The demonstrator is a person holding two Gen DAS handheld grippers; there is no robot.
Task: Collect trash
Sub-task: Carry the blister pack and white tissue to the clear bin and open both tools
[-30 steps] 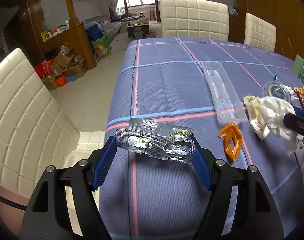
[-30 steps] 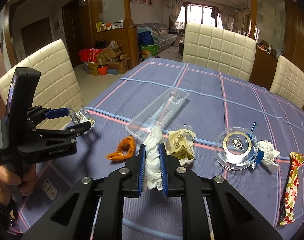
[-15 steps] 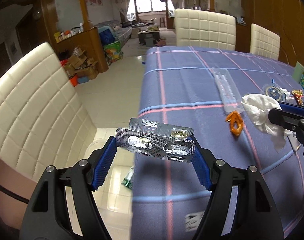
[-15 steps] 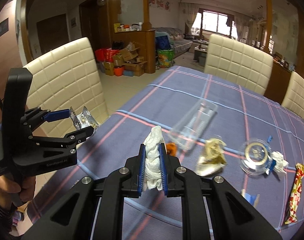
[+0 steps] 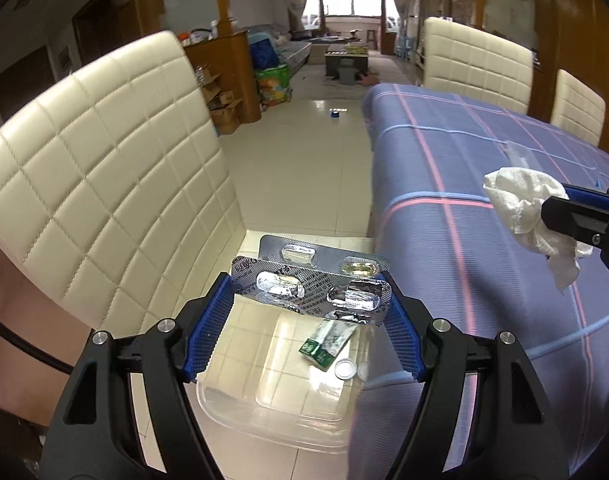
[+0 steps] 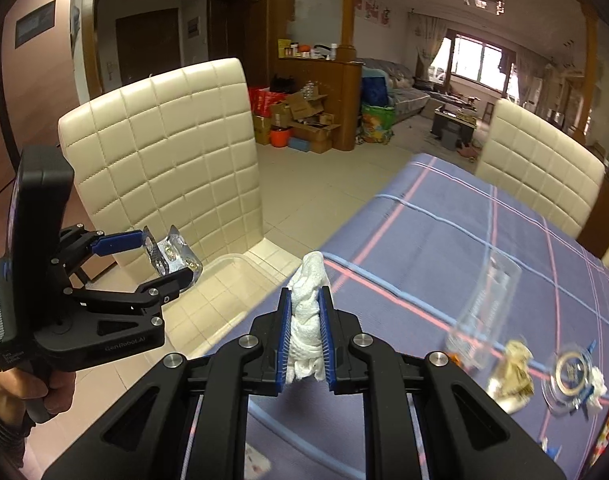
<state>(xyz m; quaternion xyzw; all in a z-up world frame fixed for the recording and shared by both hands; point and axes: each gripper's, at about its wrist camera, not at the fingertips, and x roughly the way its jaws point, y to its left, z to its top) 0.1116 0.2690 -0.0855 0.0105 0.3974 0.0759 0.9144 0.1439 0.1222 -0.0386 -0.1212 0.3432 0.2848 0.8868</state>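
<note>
Left claw (image 5: 308, 300) clamps crumpled silver blister packs (image 5: 316, 280); right claw (image 6: 306, 336) pinches wadded white tissue (image 6: 306, 320).

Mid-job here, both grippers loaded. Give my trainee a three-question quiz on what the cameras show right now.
1. True or false: the right gripper is shut on a tissue.
2. The left gripper holds: A) a candy wrapper B) blister packs C) a lid
3. What clear thing sits on the floor below the left gripper, by the chair?

Key
1. True
2. B
3. A plastic bin, with a green-and-white packet and a small cap already in it.
</note>
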